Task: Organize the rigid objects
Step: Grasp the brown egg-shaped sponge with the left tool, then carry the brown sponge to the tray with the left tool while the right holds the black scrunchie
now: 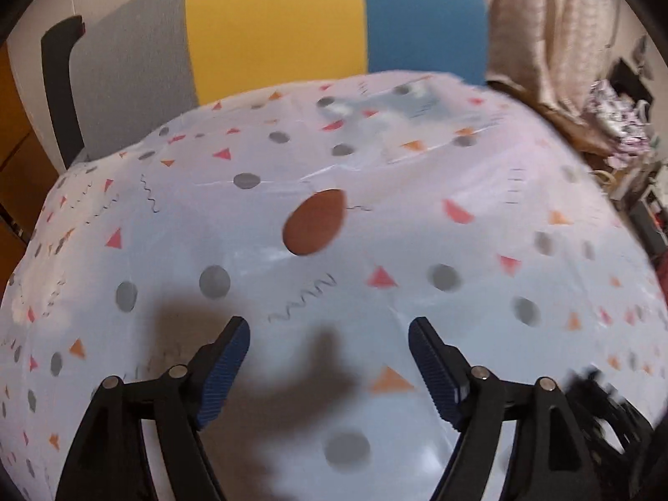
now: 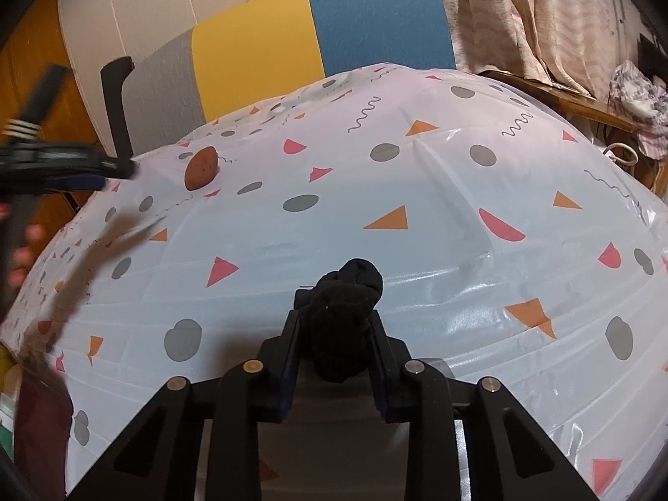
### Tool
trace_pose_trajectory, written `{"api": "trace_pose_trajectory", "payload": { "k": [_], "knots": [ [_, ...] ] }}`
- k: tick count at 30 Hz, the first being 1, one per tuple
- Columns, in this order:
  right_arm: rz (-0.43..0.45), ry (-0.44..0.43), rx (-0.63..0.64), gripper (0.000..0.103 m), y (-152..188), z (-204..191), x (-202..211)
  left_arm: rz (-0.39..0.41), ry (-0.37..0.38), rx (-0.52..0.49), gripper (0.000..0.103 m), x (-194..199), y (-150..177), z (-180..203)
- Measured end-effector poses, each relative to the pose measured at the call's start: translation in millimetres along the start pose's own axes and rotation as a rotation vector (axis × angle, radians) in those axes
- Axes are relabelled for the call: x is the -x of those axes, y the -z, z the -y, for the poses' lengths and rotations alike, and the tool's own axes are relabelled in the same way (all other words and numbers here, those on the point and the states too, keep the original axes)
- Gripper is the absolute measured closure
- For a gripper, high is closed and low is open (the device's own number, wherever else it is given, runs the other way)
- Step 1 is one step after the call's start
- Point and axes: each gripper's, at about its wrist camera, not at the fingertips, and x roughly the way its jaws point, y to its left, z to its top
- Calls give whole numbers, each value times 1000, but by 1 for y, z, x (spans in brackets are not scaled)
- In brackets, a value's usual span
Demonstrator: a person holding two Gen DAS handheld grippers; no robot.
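Note:
A brown oval object [image 1: 315, 223] lies on the table's patterned white cloth [image 1: 459, 217], ahead of my left gripper [image 1: 330, 325]. That gripper hangs above the cloth with its blue-padded jaws wide open and nothing between them. In the right wrist view the same brown object [image 2: 201, 168] sits far left, with the blurred left gripper [image 2: 115, 175] just left of it. My right gripper [image 2: 336, 313] is shut on a black bundled thing [image 2: 350, 288] that looks like rolled fabric, held just over the cloth [image 2: 417, 192] near the front.
A chair with a grey, yellow and blue back [image 2: 259, 54] stands behind the table, its black armrest [image 2: 115, 96] at the left. Curtains [image 2: 534, 16] hang at the back right, beside a wooden ledge [image 2: 559, 96] with crumpled cloth [image 2: 638, 92]. A person's fingers [image 2: 25, 246] show at the left edge.

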Motion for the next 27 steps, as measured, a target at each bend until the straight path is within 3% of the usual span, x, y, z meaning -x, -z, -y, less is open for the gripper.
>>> {"api": "trace_pose_trajectory", "payload": {
  "k": [5,11,13,17,18,22,27],
  "knots": [
    [14,-54,-74,74,1,14,2,-22,-72,-9,22,-53,-28,1],
    [24,-99,-127,75,2,23,2,-36,-151,-157,22,-95,-47,24],
    [25,-103,-131,75,2,24,2,-19,-186,-159,22,-103,-54,23],
    [27,-117,-144,75,3,26,2,-15,-177,-129,22,-118,-62,21],
    [27,-120,-147,75,3,27,3,-19,-176,-131,24,-120,-62,23],
    [29,-125,-151,75,3,28,3,-23,-229,-172,54,-129,-60,30],
    [28,-121,-149,75,2,27,3,-12,-202,-131,64,-125,-60,21]
  ]
}}
